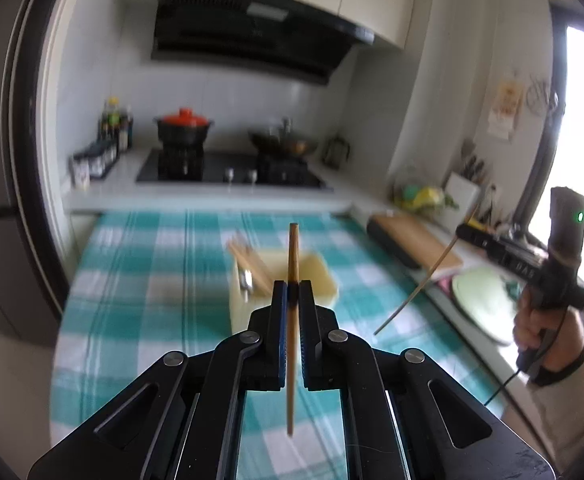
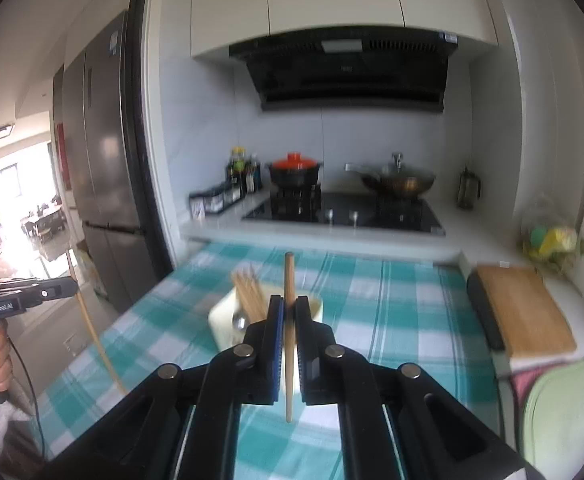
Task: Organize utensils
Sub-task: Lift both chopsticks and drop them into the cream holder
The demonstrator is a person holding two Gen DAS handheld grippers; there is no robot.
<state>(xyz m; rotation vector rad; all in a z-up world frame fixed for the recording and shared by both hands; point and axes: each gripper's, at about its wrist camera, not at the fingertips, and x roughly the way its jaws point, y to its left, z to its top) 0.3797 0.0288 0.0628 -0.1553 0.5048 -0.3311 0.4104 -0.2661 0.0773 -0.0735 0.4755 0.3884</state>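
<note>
The left gripper (image 1: pixel 292 286) is clamped on a wooden chopstick (image 1: pixel 292 320), and the right gripper (image 2: pixel 289 304) is clamped on a second chopstick (image 2: pixel 289 336). In each wrist view the stick stands nearly upright between the blue pads, its long axis crossing the line of the fingers, with a length above the jaws and a length hanging below.

The cream utensil holder (image 1: pixel 320 280) stands on the checked tablecloth (image 1: pixel 140 264), toward the table's far edge near the stove counter. It lies ahead of and below both sets of fingers. Further chopsticks (image 2: pixel 248 292) already lean in its left compartment beside a metal utensil.

Judgement: neither gripper is clearly nearer; both face the holder almost head-on, the left a little to its left, the right a little to its right. The coming move depends on bringing each stick's lower end over the opening. Motion blur limits finer reading.
</note>
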